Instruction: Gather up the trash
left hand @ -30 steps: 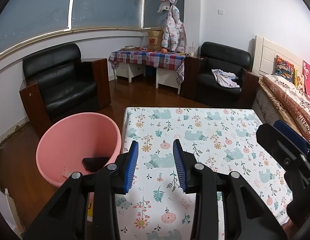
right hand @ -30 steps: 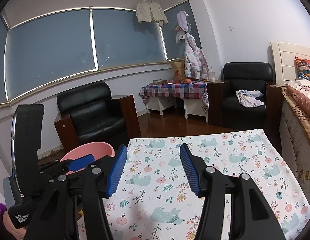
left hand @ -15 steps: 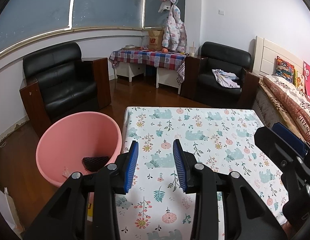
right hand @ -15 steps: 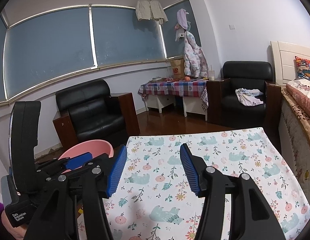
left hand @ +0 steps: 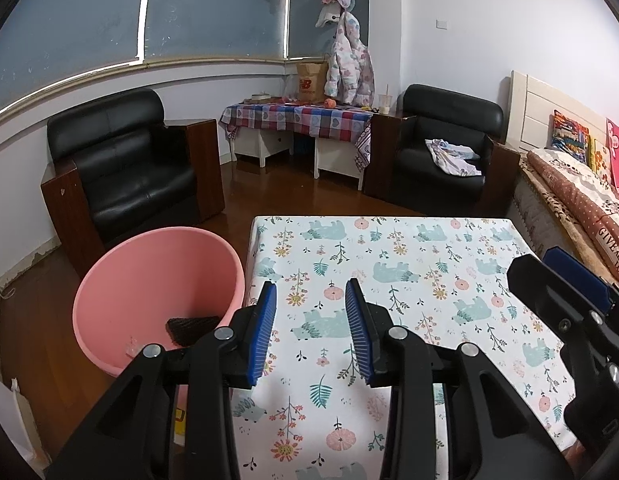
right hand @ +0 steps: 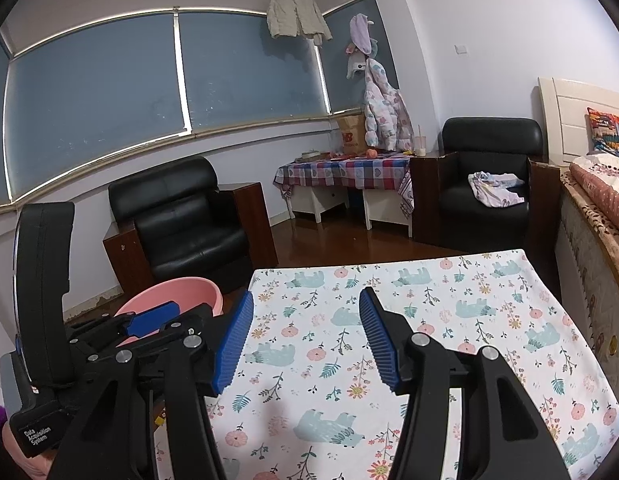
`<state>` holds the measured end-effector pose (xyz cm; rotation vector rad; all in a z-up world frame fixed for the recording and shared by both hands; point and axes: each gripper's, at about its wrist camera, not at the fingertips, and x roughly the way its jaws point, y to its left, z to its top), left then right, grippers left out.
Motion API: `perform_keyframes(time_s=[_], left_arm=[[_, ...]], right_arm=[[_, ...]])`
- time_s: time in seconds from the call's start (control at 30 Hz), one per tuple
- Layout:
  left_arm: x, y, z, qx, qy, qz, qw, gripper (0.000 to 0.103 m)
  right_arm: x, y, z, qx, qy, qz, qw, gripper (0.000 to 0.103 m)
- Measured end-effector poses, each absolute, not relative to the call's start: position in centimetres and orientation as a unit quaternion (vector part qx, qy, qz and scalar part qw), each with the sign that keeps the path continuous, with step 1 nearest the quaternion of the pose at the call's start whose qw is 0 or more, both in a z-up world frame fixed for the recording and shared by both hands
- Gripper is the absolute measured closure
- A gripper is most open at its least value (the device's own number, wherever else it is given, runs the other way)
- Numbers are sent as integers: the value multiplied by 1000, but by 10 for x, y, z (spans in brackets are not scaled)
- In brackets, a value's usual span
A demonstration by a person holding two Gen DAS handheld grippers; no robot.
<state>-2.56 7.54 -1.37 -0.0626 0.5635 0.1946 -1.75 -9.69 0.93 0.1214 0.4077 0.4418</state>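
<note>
Left wrist view shows my left gripper (left hand: 309, 320) with jaws apart and empty over the printed tablecloth (left hand: 409, 264), where I see no trash. The pink bin (left hand: 157, 280) stands just beside the table's left edge, something dark in its bottom, possibly a wrapper. My right gripper (right hand: 305, 336) is equally spread and empty. I'd scan the floor before reaching anywhere.

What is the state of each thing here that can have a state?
Left claw: open, holding nothing.
Right claw: open, holding nothing.
Pink bin: upright beside the table, a dark piece at its bottom.
Table: covered by a flowered cloth, no trash visible on it.
</note>
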Motion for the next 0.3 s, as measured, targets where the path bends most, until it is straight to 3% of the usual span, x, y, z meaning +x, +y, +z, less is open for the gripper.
perform_keyframes(time_s=[0.3], left_arm=[[-19,72,-18,-31,291,91,952,67]], right_arm=[[-10,-99,5,68,211,214,951,48]])
